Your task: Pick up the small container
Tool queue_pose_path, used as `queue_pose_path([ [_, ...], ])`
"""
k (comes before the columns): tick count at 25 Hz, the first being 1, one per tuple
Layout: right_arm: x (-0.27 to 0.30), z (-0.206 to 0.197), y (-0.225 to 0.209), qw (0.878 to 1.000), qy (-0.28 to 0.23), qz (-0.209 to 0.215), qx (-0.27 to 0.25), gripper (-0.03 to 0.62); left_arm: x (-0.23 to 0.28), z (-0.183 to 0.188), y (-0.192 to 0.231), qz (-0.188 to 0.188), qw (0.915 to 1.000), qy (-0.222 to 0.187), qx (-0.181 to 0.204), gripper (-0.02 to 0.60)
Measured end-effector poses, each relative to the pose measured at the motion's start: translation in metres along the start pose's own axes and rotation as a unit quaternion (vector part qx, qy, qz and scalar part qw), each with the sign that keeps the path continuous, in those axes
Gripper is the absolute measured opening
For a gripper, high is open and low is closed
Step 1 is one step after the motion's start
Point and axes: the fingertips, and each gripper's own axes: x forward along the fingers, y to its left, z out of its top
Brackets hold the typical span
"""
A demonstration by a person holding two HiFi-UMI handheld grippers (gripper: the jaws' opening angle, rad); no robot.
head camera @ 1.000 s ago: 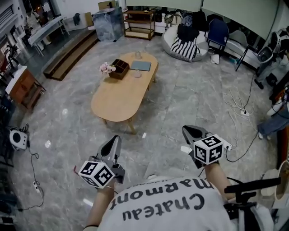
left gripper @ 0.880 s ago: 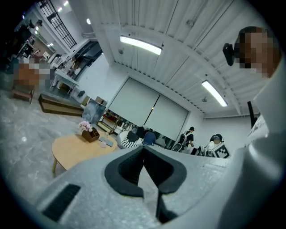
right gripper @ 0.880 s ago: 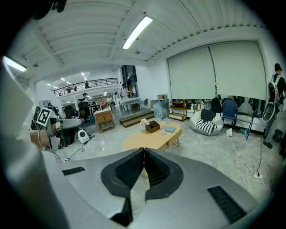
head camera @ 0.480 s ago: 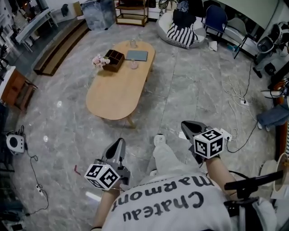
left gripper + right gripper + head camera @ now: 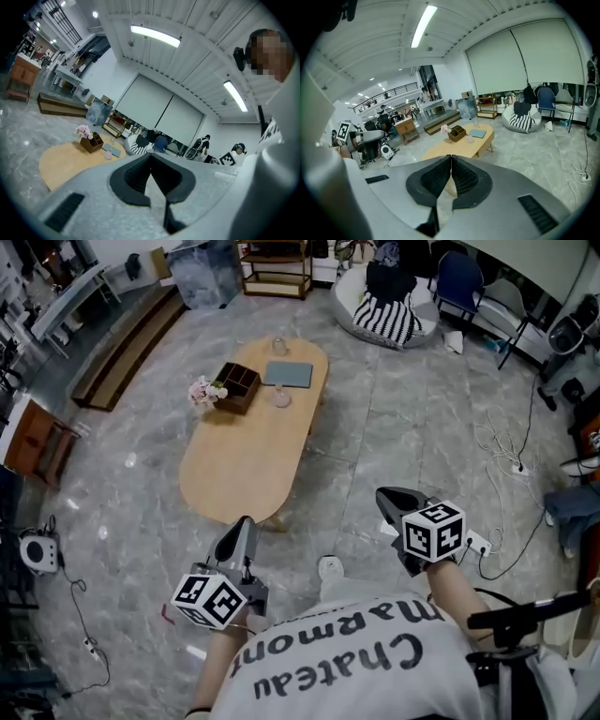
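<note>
Left hand-held gripper [image 5: 242,526] and right hand-held gripper [image 5: 386,499], both clenched tight, empty, well short of the table [image 5: 234,465].

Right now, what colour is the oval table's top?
The table: light tan wood, clearest in head view.

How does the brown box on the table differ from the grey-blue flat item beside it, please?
The brown box is dark; the grey-blue item is paler. The brown box stands raised with open compartments; the grey-blue item lies flat. Both are rectangular, at the table's far end.
</note>
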Motion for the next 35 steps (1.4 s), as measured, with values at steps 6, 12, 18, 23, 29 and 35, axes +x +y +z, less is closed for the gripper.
queue_pose_path([
  [6, 0.045, 0.066, -0.047, 0.999, -0.034, 0.016, 0.016, 0.012, 0.065, 0.039, 0.030, 0.031, 0.9987, -0.040, 0.003, 0.014],
  [12, 0.072, 0.081, -0.086, 0.999, -0.031, 0.011, 0.042, 0.012, 0.105, 0.045, 0.043, 0.032, 0.9986, -0.041, -0.004, 0.015],
  [18, 0.099, 0.079, -0.118, 0.998, -0.012, 0.002, 0.069, 0.012, 0.147, 0.040, 0.065, 0.028, 0.9991, -0.017, -0.026, 0.014],
  [23, 0.127, 0.091, -0.160, 0.994, -0.005, -0.018, 0.105, 0.012, 0.205, 0.038, 0.086, 0.024, 0.9988, 0.006, -0.043, 0.014],
  [29, 0.179, 0.147, -0.205, 0.992, -0.004, -0.022, 0.128, 0.012, 0.299, 0.073, 0.108, -0.008, 0.9998, 0.018, -0.003, 0.014],
  [35, 0.253, 0.204, -0.239, 0.992, 0.022, -0.012, 0.127, 0.012, 0.379, 0.112, 0.145, -0.010, 0.9995, 0.028, 0.013, 0.014],
])
